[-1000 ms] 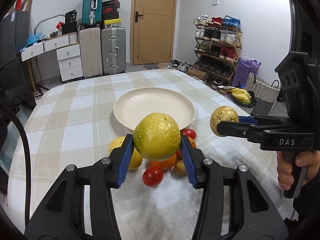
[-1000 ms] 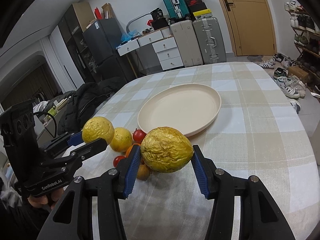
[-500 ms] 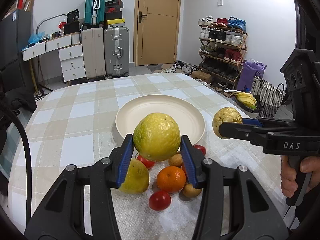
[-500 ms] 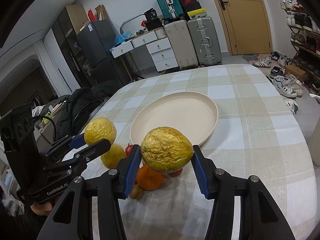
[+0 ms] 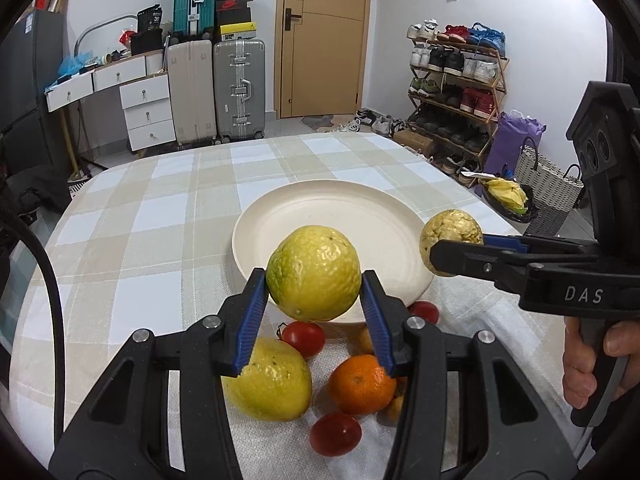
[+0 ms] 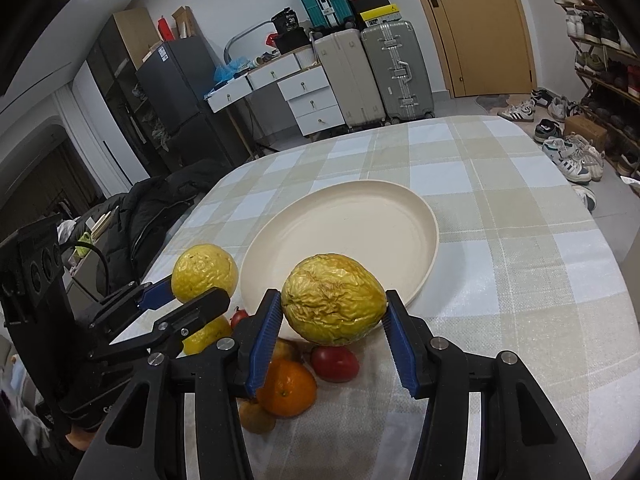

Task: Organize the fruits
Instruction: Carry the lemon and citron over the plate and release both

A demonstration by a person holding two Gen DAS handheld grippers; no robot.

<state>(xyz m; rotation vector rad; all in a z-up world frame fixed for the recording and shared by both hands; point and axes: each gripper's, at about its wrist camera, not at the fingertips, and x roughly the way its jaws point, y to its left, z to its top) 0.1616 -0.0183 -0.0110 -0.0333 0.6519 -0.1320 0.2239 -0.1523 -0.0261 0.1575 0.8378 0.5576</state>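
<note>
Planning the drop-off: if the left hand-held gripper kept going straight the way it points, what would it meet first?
Probably the cream plate. The left hand-held gripper, shut on a yellow fruit, points down over the plate's near rim, and nothing shows between them. Depth is unclear.

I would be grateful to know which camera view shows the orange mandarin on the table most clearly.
The left wrist view shows the mandarin best: most of its round face is visible, with only its right edge behind a claw finger. In the right wrist view the mandarin sits lower, and a blue claw pad hides its left side.
</note>
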